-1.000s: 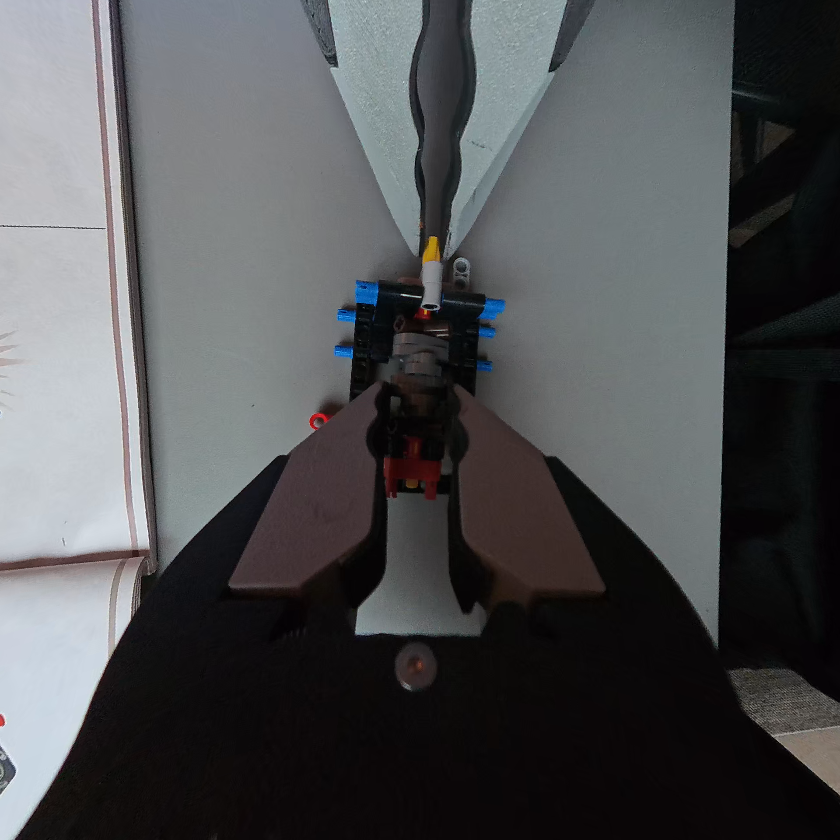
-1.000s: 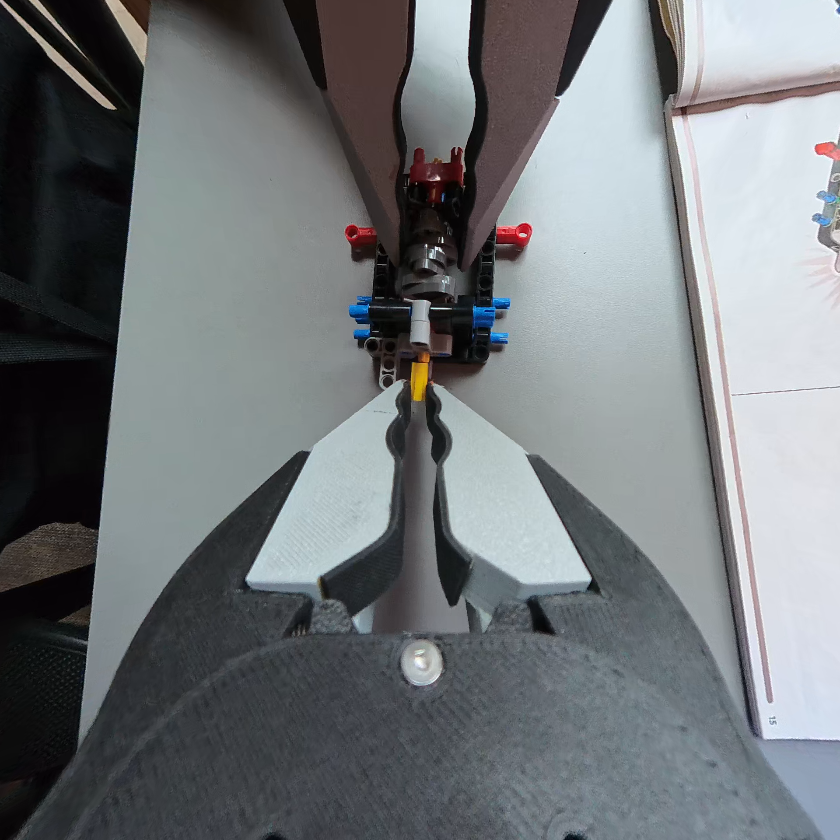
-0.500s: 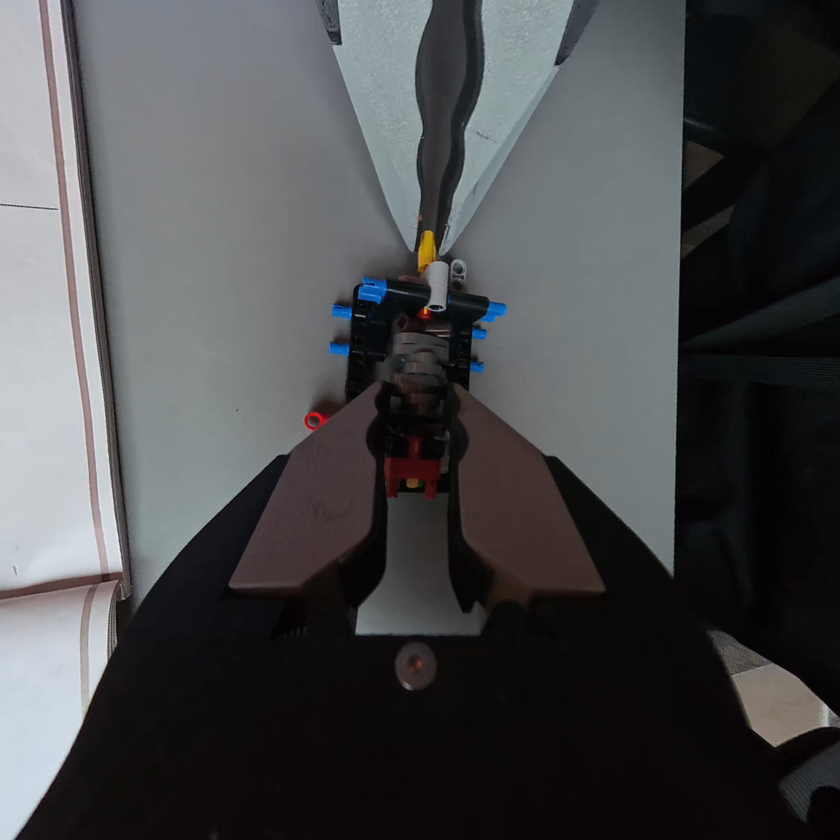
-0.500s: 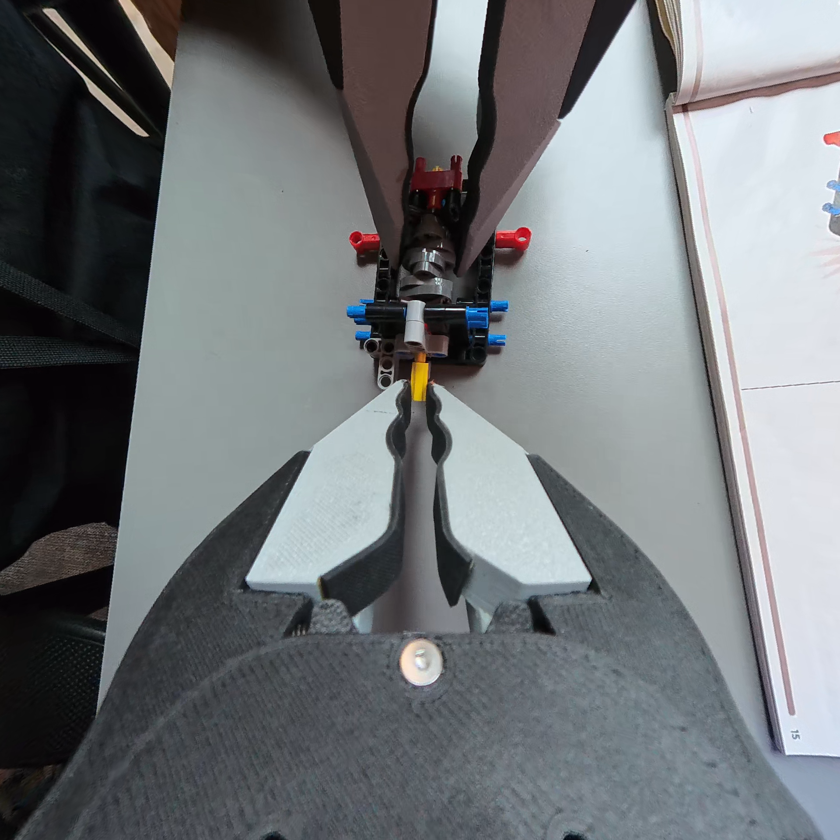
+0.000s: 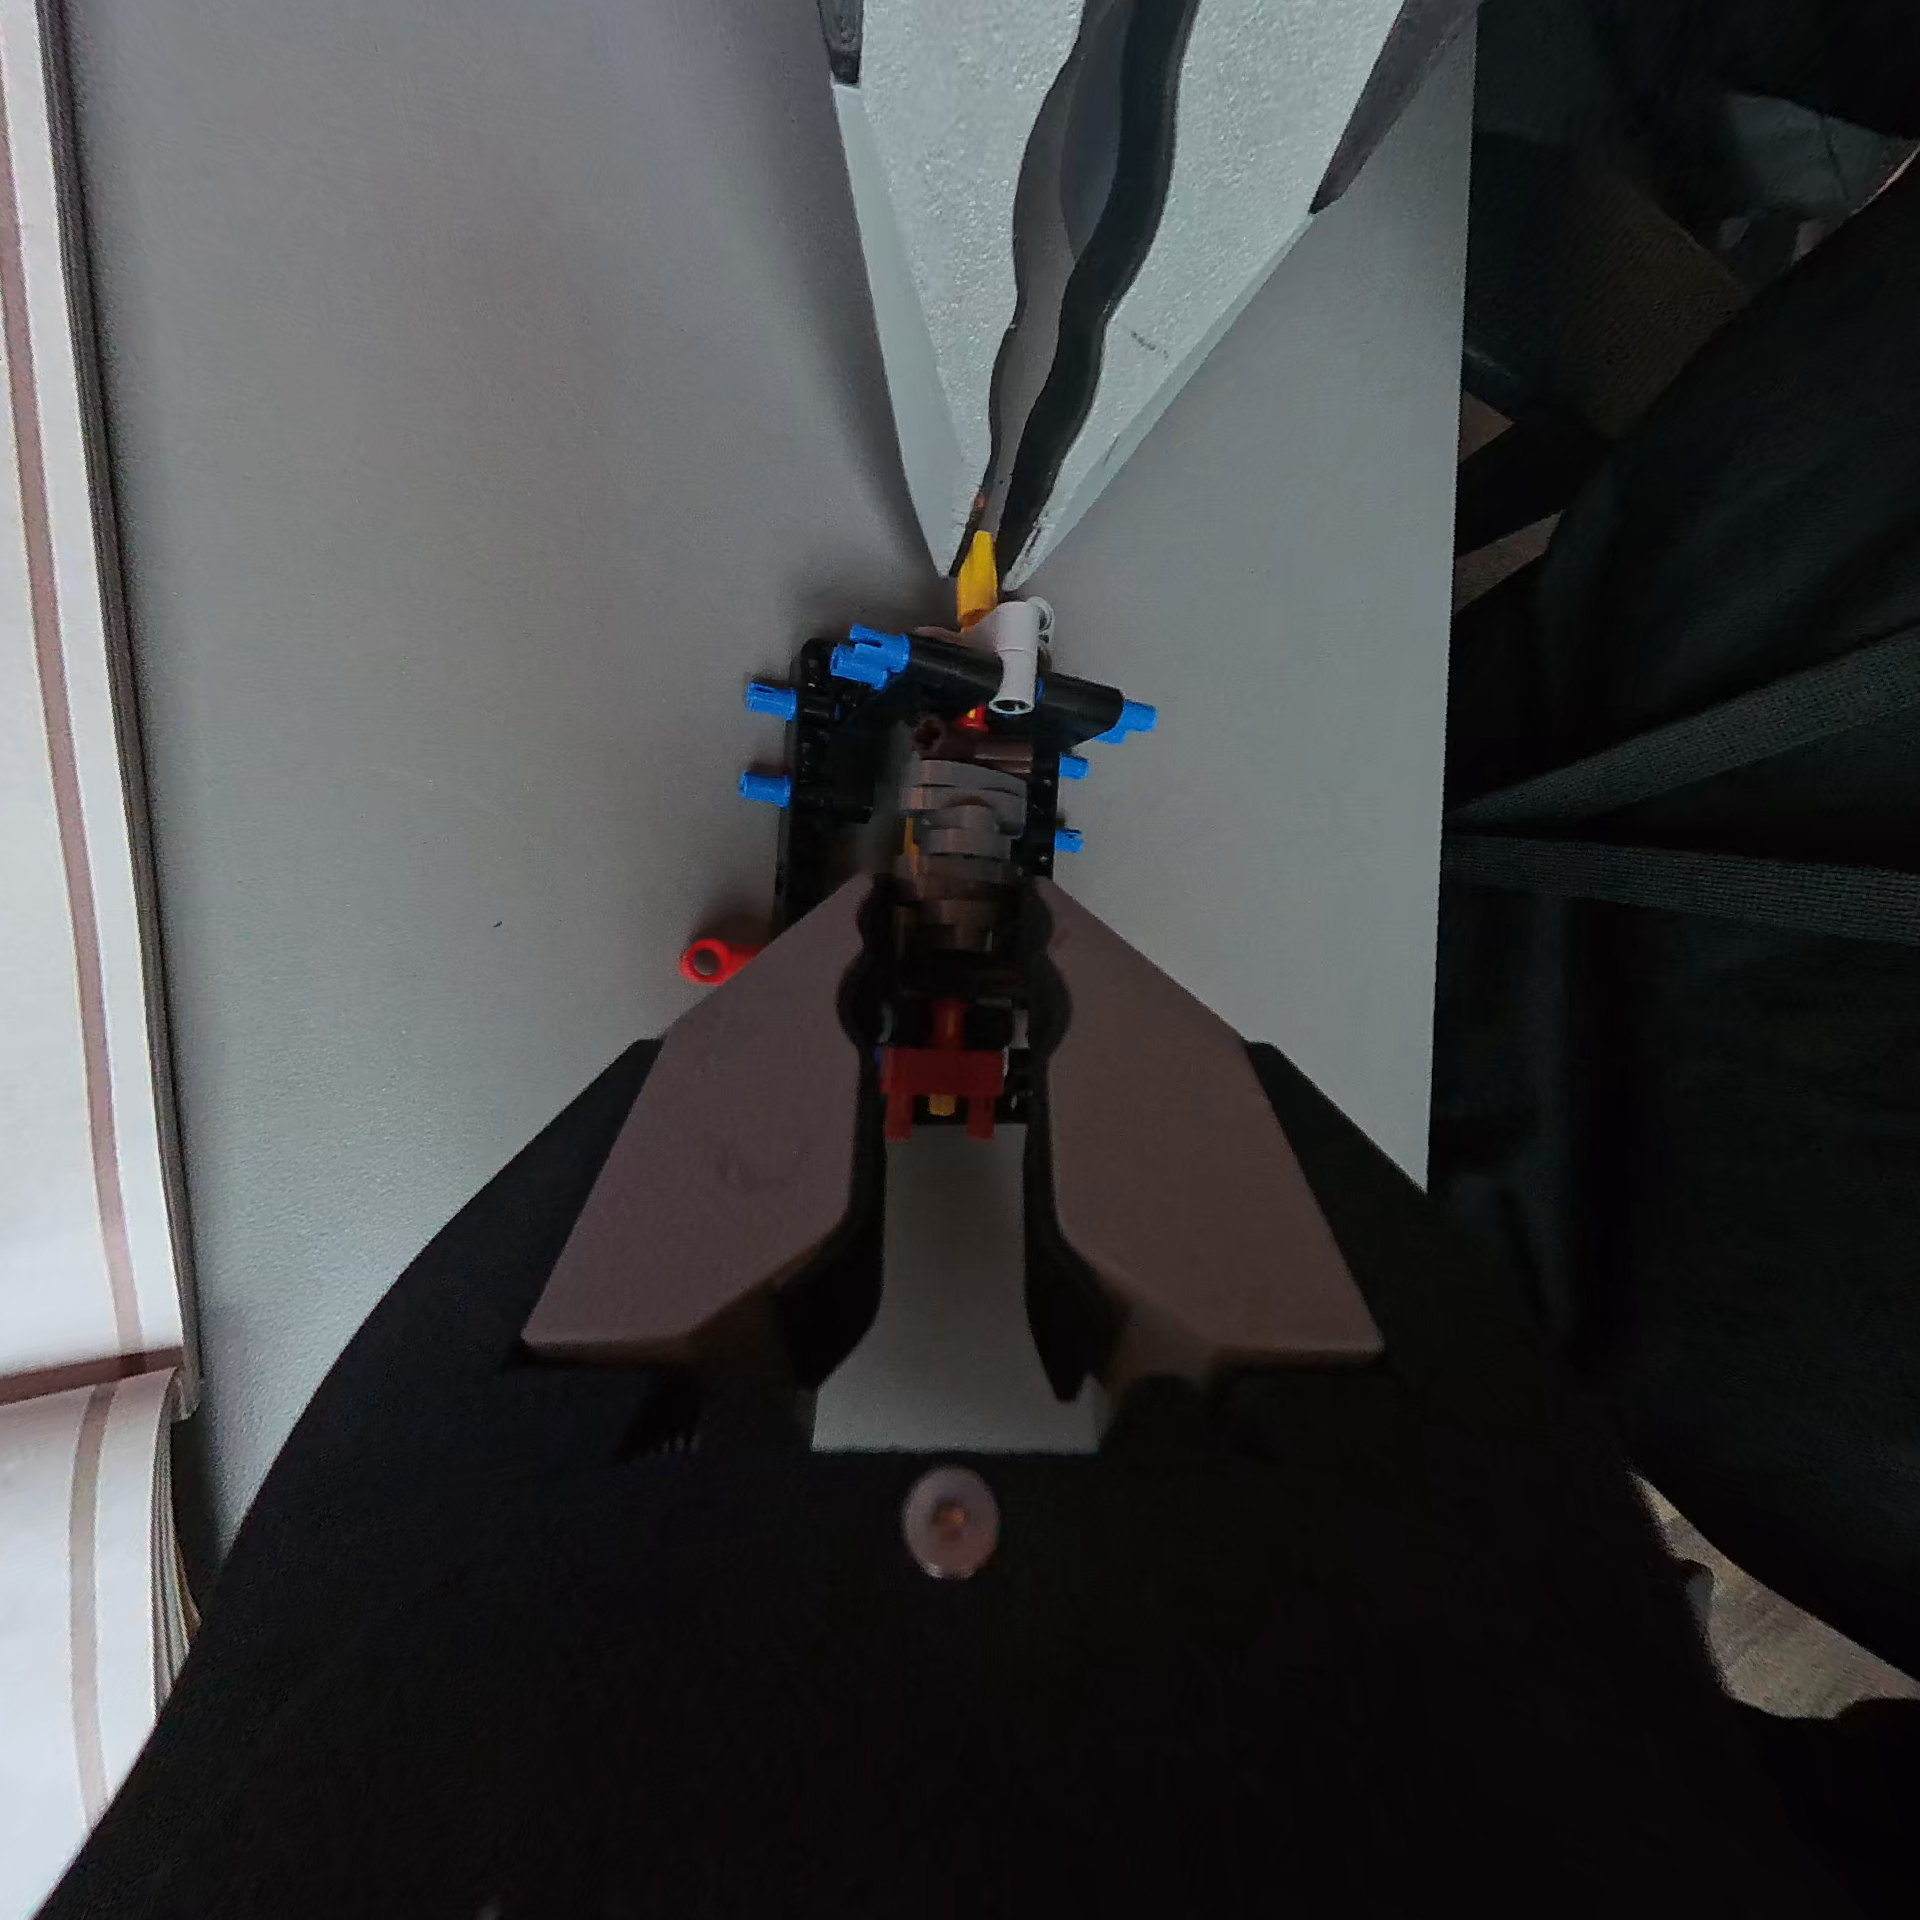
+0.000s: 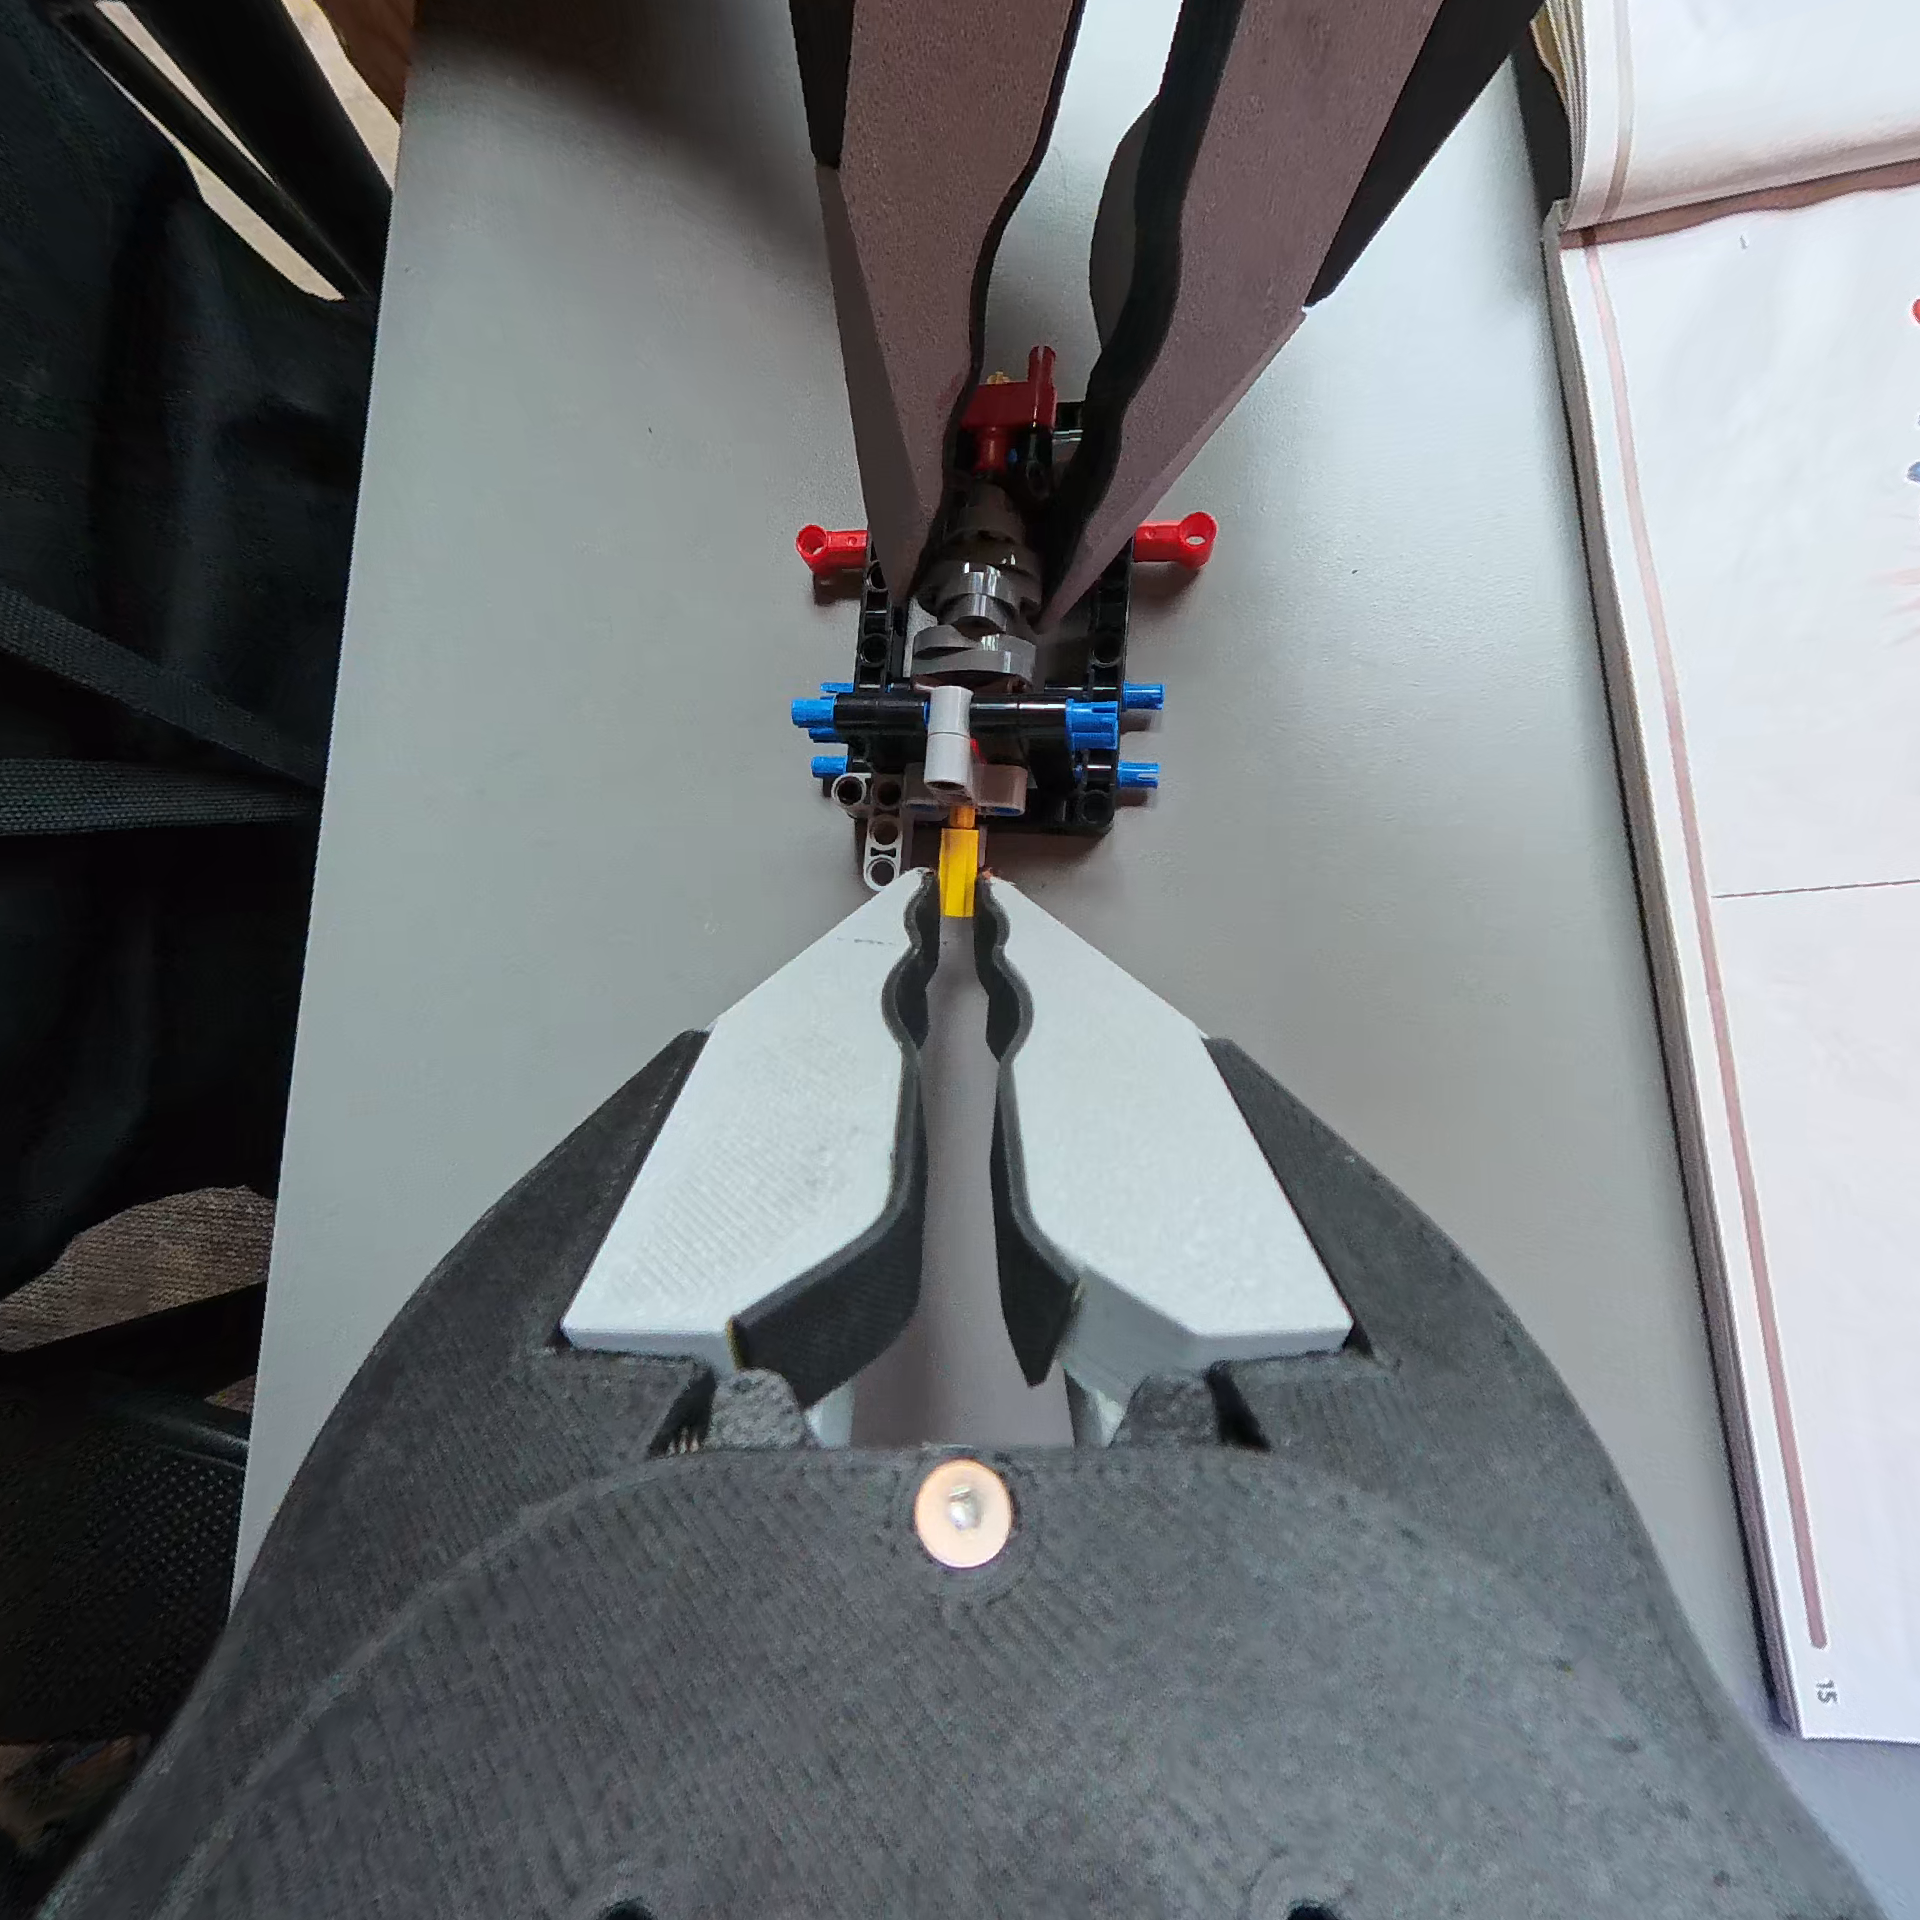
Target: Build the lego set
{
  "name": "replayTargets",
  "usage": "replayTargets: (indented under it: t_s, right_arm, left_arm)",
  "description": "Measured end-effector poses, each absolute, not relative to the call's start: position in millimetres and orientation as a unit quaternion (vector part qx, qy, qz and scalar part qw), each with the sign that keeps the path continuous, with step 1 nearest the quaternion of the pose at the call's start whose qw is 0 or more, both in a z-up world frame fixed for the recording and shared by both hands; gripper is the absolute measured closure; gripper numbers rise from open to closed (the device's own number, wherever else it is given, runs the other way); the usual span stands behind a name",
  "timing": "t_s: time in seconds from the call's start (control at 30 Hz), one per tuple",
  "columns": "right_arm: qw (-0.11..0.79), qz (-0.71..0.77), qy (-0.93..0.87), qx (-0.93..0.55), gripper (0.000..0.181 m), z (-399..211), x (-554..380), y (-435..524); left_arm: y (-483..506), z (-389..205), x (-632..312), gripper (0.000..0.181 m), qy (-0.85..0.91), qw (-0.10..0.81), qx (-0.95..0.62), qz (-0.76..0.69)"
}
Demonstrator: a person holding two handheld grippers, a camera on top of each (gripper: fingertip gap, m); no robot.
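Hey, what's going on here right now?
A person is building a small lego assembly on a grey table with two handheld grippers. The left gripper clamps the assembly's black frame, while the right gripper pinches a yellow axle at the assembly's near end. An instruction booklet lies open alongside.

Grey tabletop [image 6: 582,935], narrow and matte. Resting on it: a black-framed lego assembly [image 6: 987,707] with blue pins and red connectors, near the middle; an open instruction booklet [image 6: 1787,935] along one long edge.
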State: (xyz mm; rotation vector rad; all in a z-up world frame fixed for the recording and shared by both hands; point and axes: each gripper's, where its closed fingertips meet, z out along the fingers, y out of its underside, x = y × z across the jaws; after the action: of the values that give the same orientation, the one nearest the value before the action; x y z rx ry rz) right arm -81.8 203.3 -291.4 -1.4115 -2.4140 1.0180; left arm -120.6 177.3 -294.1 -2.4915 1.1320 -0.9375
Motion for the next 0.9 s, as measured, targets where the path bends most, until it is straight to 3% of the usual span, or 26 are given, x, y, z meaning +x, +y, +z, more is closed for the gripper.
replayTargets:
  t_s: [0.73, 0.9]
  right_arm:
    - [0.143, 0.178, -0.895, -0.382, 0.179, -293, -81, 208]
    - [0.106, 0.133, -0.914, -0.368, 0.179, -295, -75, 208]
  left_arm:
    - [177, -294, -115, 0.160, 0.374, 0.088, -0.861, -0.333]
    - [177, -295, -111, 0.160, 0.373, 0.063, -0.864, -0.332]
